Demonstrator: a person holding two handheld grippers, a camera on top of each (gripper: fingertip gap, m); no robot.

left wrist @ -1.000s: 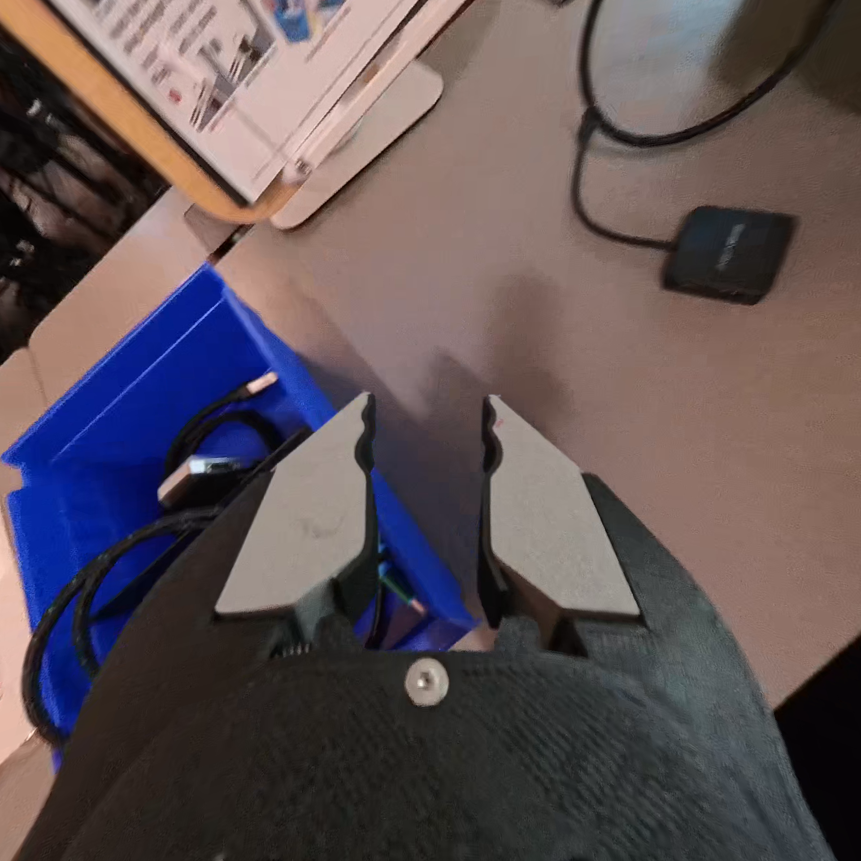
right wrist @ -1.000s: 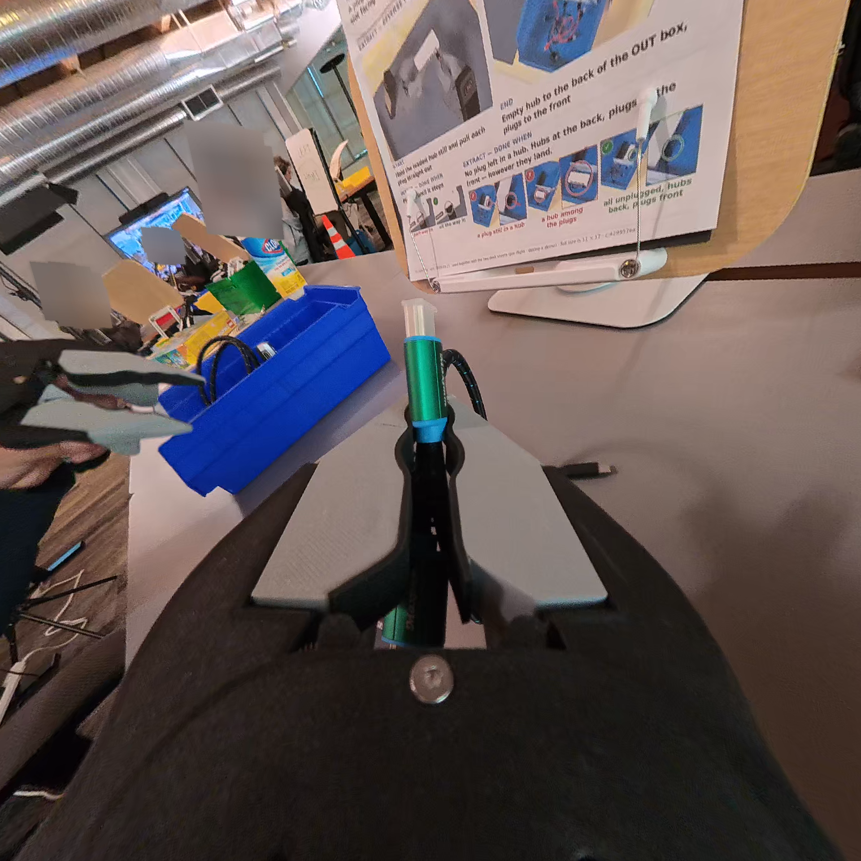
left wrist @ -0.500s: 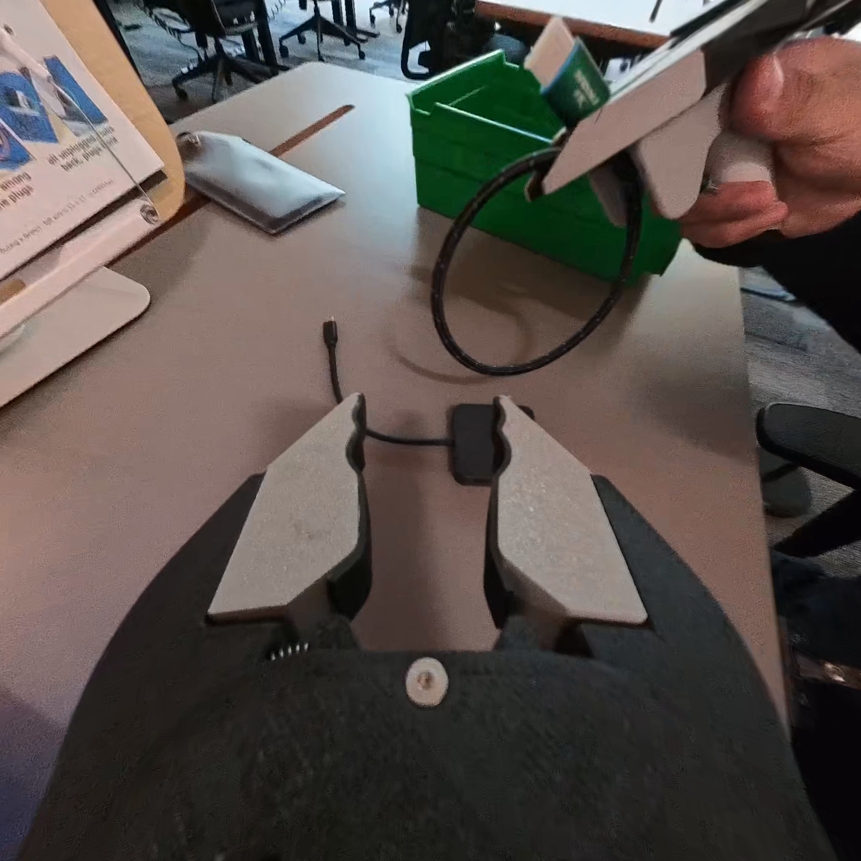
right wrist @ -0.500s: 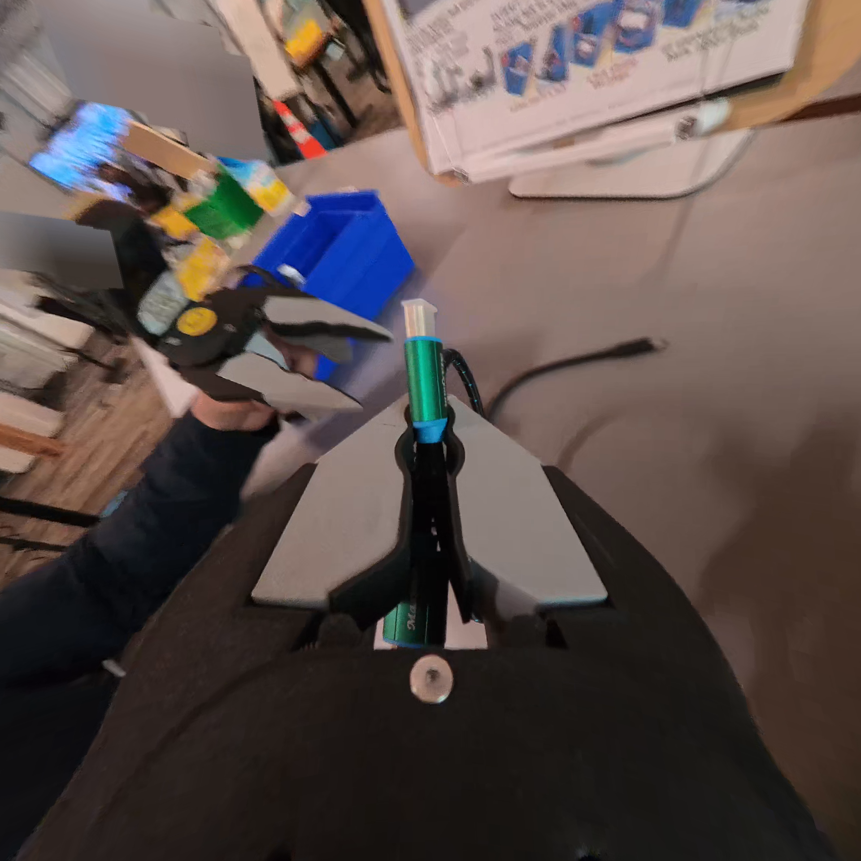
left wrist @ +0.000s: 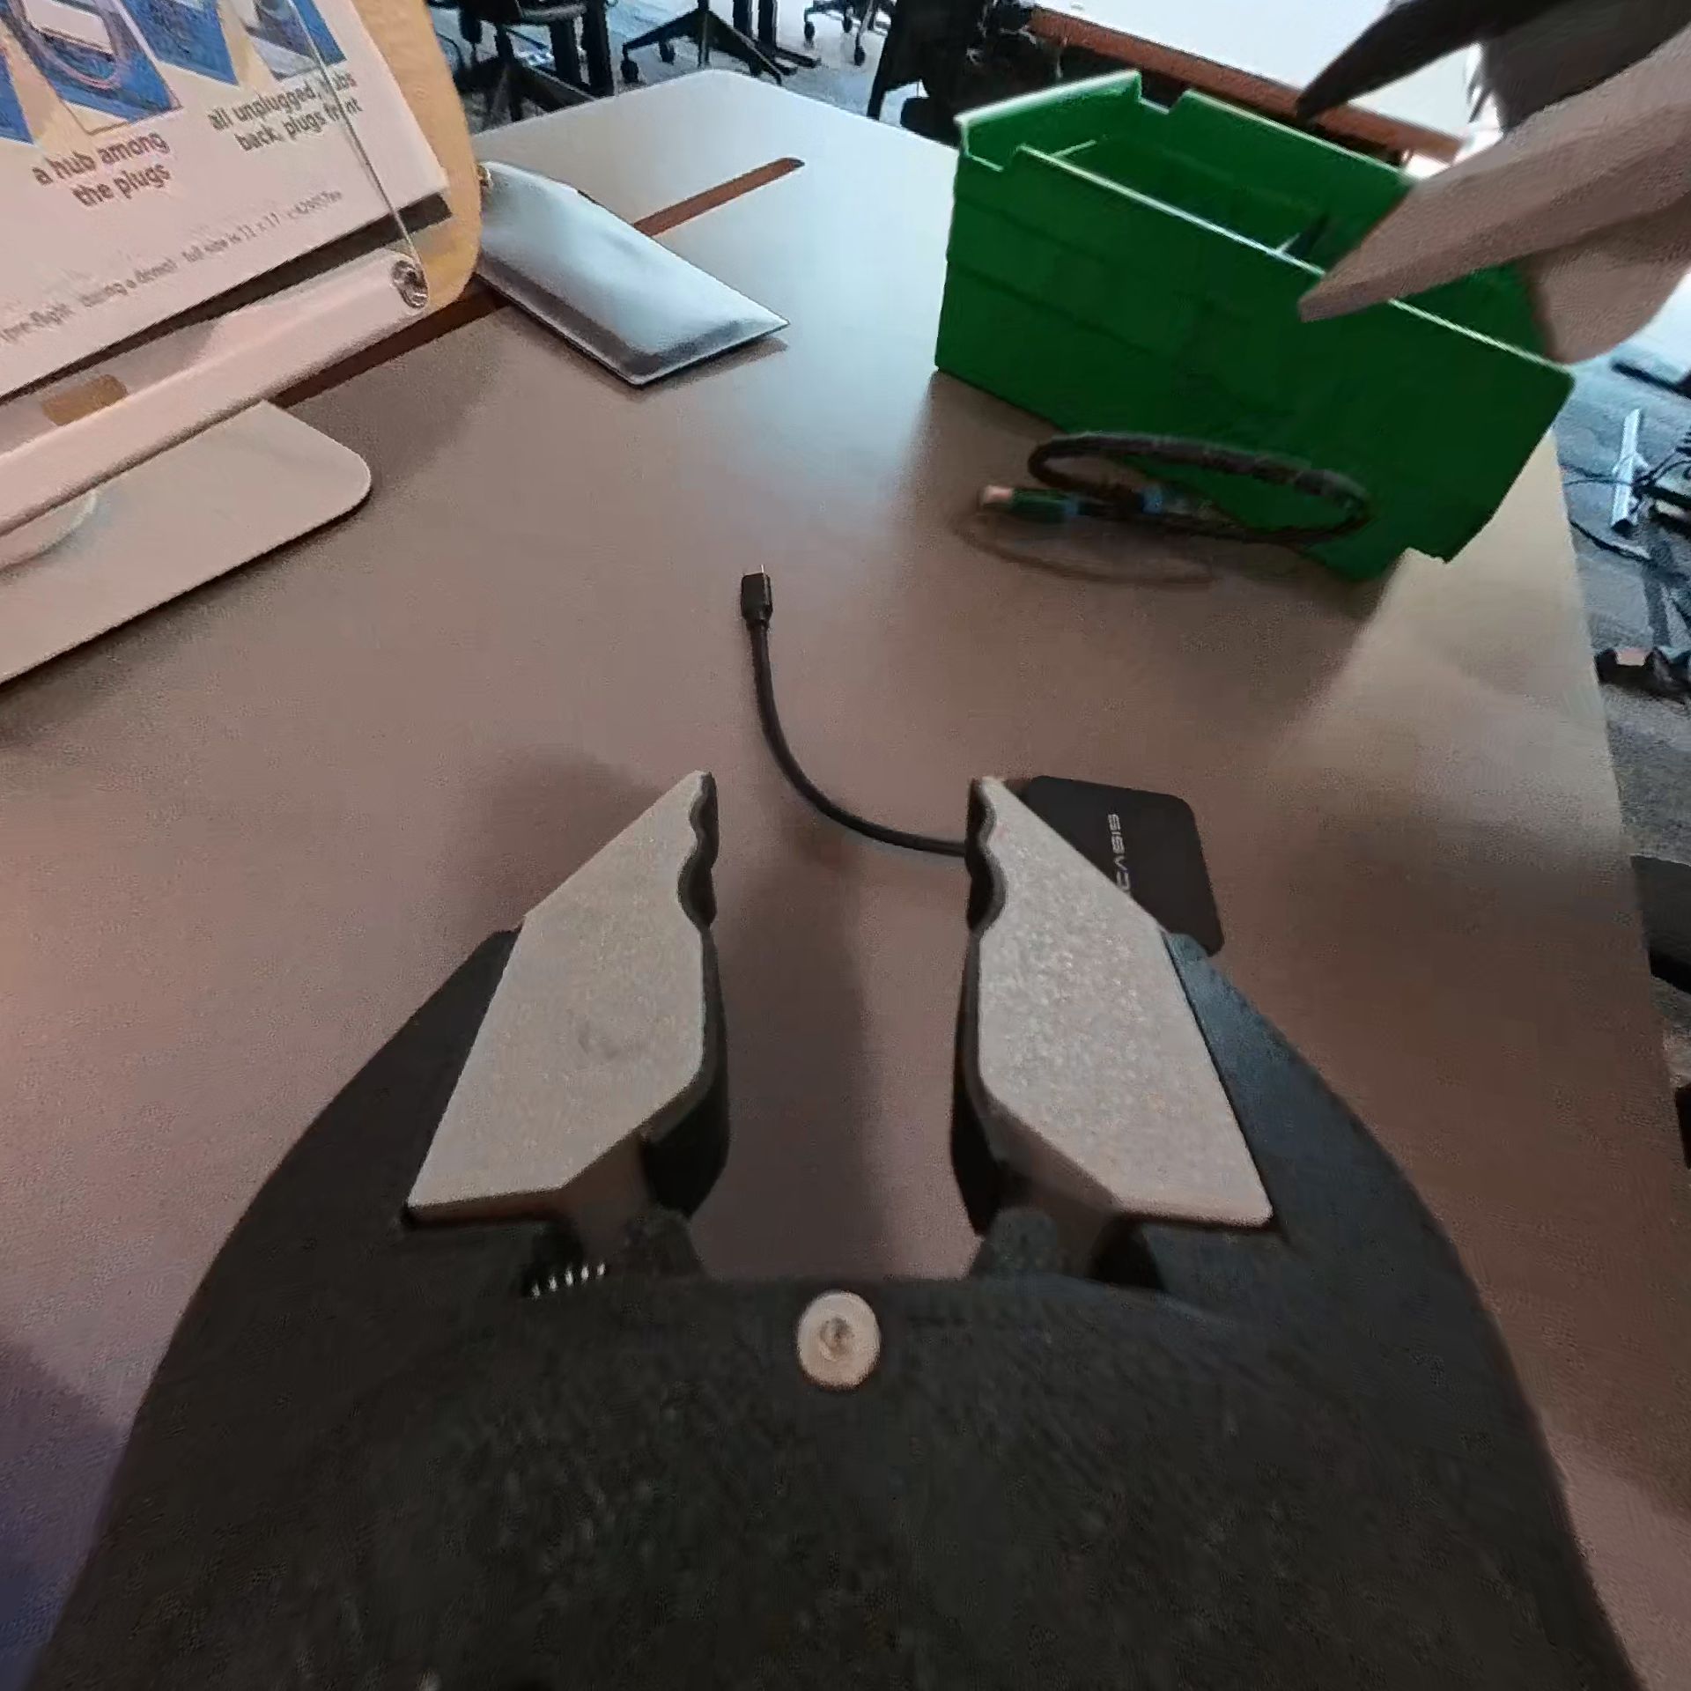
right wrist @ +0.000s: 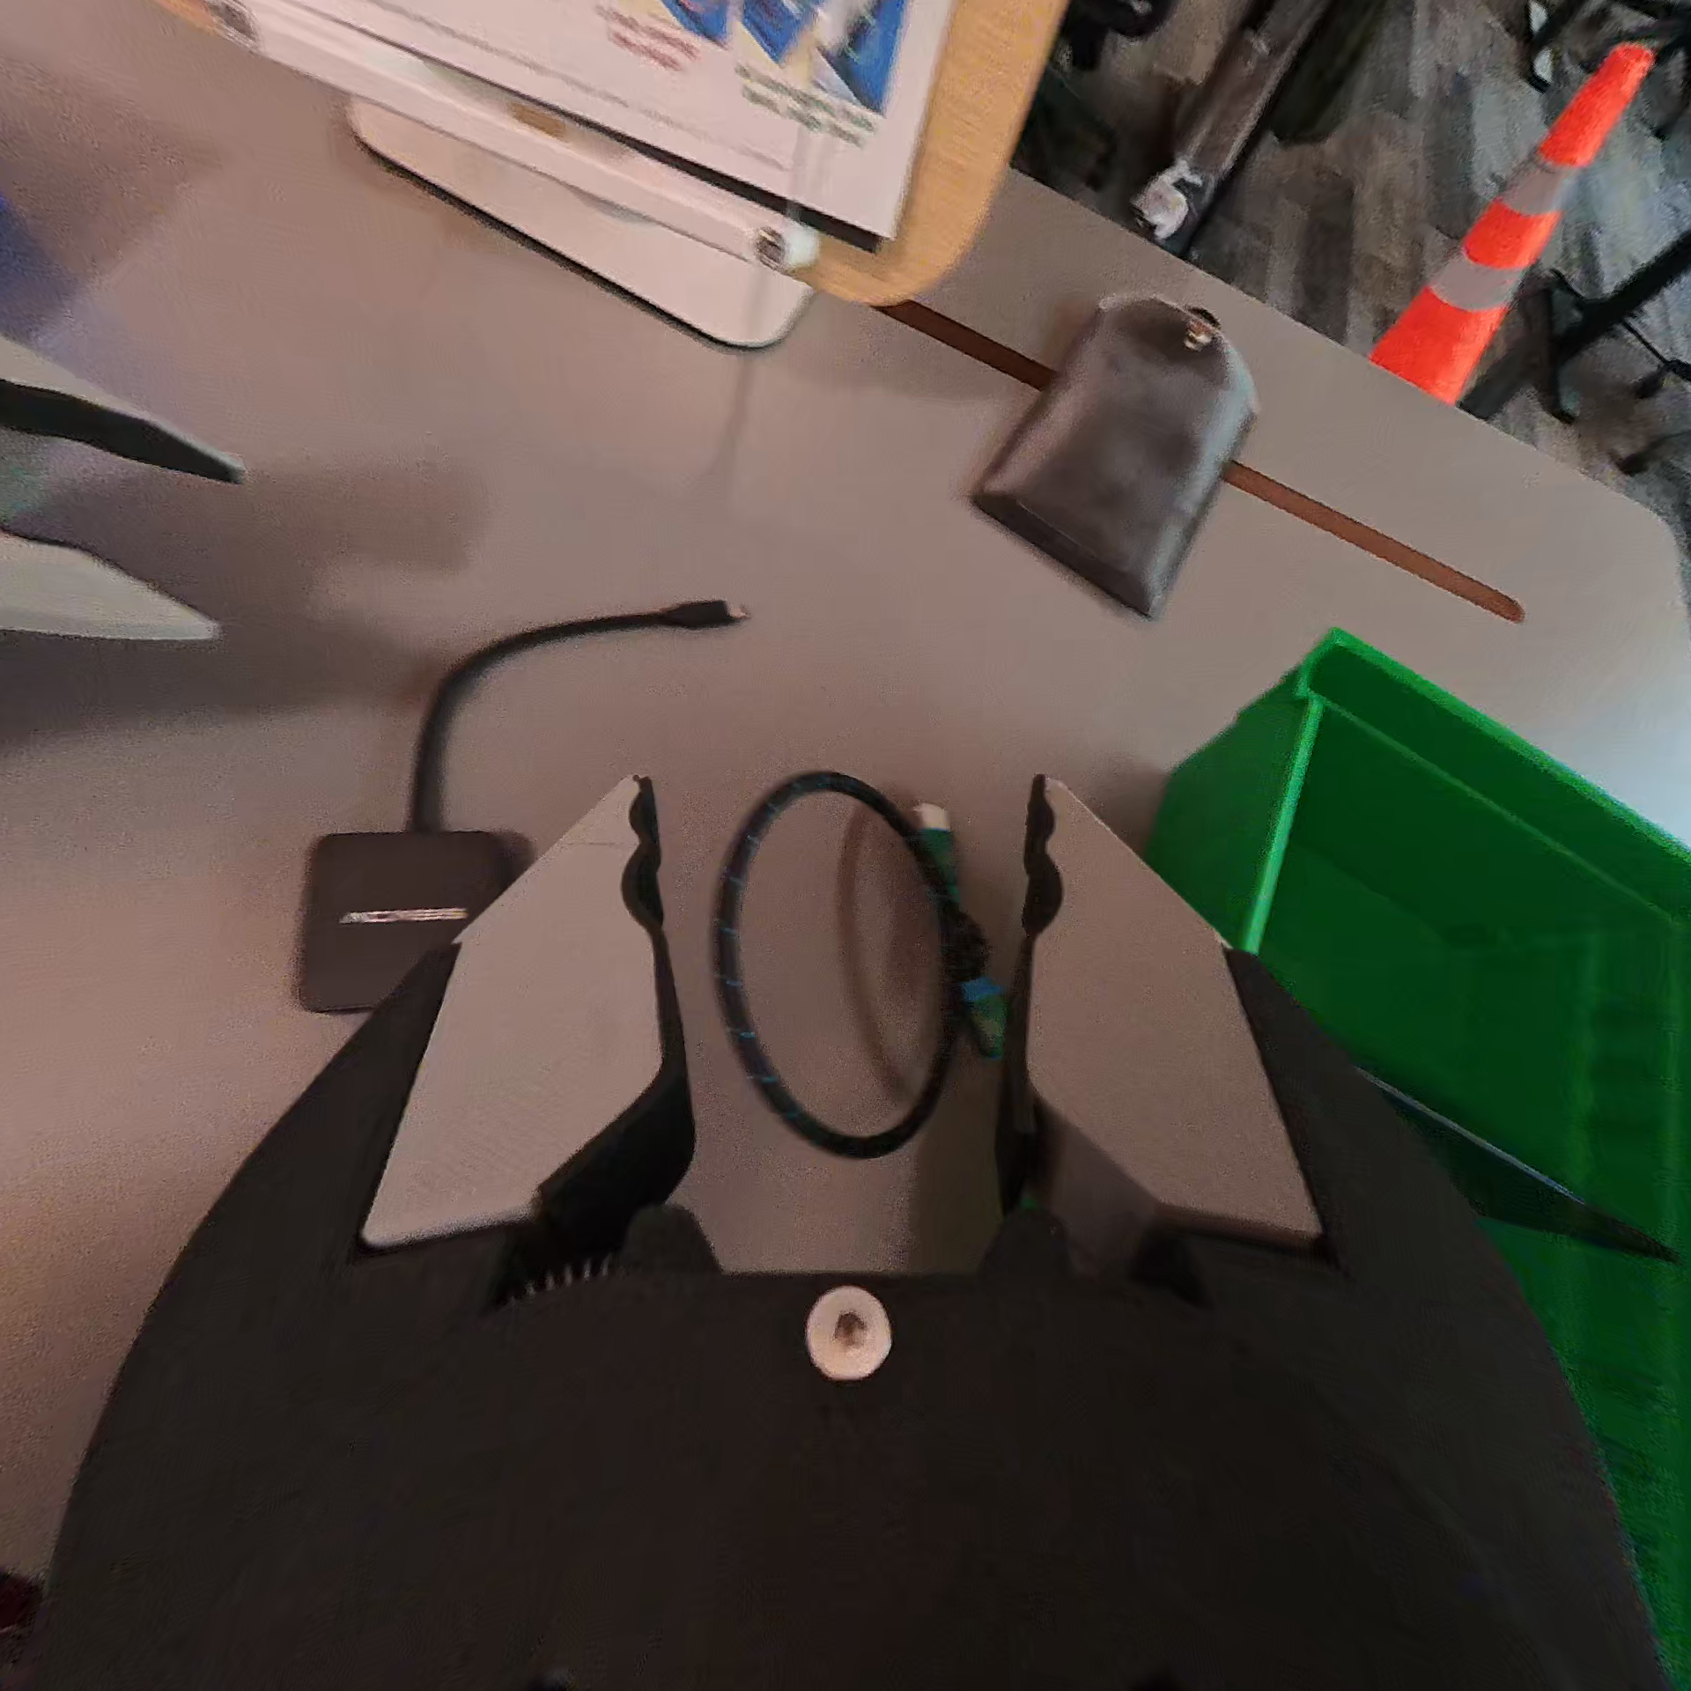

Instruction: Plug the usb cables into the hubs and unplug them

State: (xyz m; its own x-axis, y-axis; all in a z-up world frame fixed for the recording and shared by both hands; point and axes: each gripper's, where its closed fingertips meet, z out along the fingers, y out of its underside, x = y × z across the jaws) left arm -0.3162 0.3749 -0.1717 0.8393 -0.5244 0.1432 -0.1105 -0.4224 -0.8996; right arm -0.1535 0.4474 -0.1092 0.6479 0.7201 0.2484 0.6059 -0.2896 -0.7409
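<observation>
left gripper (left wrist: 842,823): jaws apart, holding nothing, low over the tabletop (left wrist: 457,732) and angled forward; nearest thing a flat black hub (left wrist: 1144,851) just beside its right finger, the hub's short lead (left wrist: 778,723) lying loose with the plug free.

right gripper (right wrist: 842,823): jaws wide apart, empty, tipped down over a coiled black braided cable (right wrist: 823,970) with green plugs, which lies on the tabletop between the fingers, apart from them.

green bin (right wrist: 1464,915): just right of the coil; the visible part looks empty.

also present: printed sheet on a stand (left wrist: 183,183), grey pouch (left wrist: 622,284), orange cone (right wrist: 1510,229) on the floor.
</observation>
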